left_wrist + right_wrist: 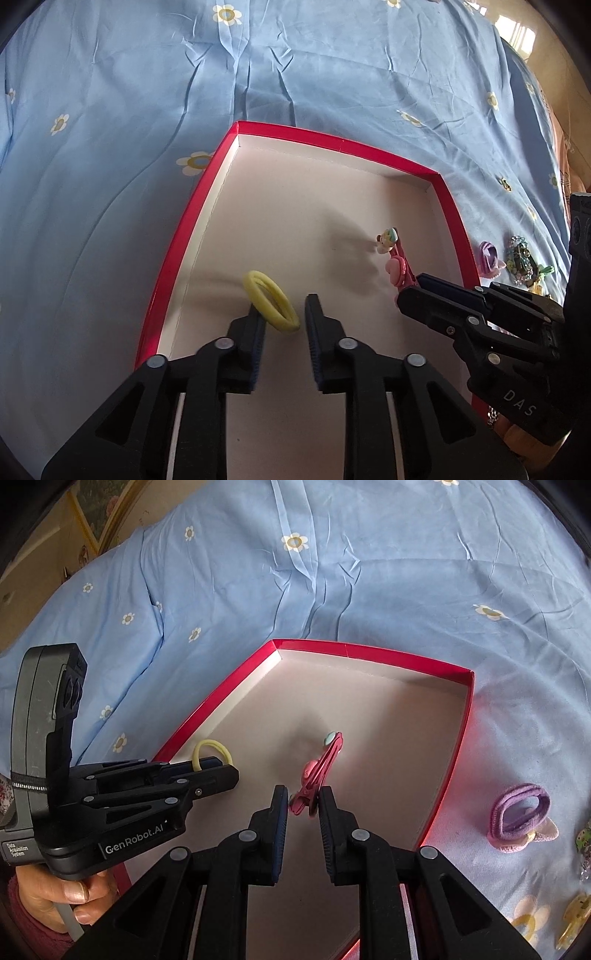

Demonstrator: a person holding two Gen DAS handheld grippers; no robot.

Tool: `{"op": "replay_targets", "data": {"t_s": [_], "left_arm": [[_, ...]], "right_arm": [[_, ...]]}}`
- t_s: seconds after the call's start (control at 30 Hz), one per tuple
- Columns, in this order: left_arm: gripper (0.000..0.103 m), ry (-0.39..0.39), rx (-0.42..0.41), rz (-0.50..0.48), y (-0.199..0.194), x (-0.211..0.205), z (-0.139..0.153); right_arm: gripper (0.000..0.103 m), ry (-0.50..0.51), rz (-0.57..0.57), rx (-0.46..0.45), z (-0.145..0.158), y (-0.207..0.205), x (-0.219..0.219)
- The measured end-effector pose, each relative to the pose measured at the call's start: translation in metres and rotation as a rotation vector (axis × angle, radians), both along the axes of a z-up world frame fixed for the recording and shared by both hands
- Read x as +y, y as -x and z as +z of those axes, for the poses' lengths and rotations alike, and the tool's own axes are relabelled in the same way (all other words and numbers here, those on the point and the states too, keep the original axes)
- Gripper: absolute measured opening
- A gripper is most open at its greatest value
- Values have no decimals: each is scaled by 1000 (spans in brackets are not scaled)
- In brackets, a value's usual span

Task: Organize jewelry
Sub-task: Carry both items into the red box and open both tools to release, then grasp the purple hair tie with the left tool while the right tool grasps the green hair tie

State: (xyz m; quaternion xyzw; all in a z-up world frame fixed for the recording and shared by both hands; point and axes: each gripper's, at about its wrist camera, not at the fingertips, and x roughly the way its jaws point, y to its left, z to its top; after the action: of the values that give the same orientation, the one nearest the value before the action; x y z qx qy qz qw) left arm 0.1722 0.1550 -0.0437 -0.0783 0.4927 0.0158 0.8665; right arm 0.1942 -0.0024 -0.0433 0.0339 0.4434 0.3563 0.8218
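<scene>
- a red-rimmed box, white inside, lies on a light blue flowered bedsheet.
- left gripper points down into the near left part of the box; its jaws stand narrowly apart.
- a yellow hair tie rests tilted against the inner face of the left finger; the right finger stands clear of it, so the tie is not clamped. whether the tie touches the box floor cannot be told.
- right gripper is closed on the near end of a pink hair clip; the jaws are narrow, with the clip between the pads.
- the clip reaches forward from the fingertips over the box floor; small charms sit along it, one at its far tip.
- in the right wrist view, a hand in a dark red sleeve holds the left gripper's handle.
- outside the box, on the sheet to its right: a purple hair tie with a pink bow, a beaded ornament, and further small pieces near the frame edge, too blurred to name.
</scene>
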Motion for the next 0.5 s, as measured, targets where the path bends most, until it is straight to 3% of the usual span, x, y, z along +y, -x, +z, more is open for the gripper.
{"op": "replay_targets", "data": {"t_s": [0.27, 0.5], "left_arm": [[43, -5, -30, 30, 15, 2, 15], [50, 10, -72, 36, 35, -8, 35]], "right_arm": [[25, -51, -20, 16, 5, 1, -4], [37, -113, -71, -9, 24, 19, -37]]}}
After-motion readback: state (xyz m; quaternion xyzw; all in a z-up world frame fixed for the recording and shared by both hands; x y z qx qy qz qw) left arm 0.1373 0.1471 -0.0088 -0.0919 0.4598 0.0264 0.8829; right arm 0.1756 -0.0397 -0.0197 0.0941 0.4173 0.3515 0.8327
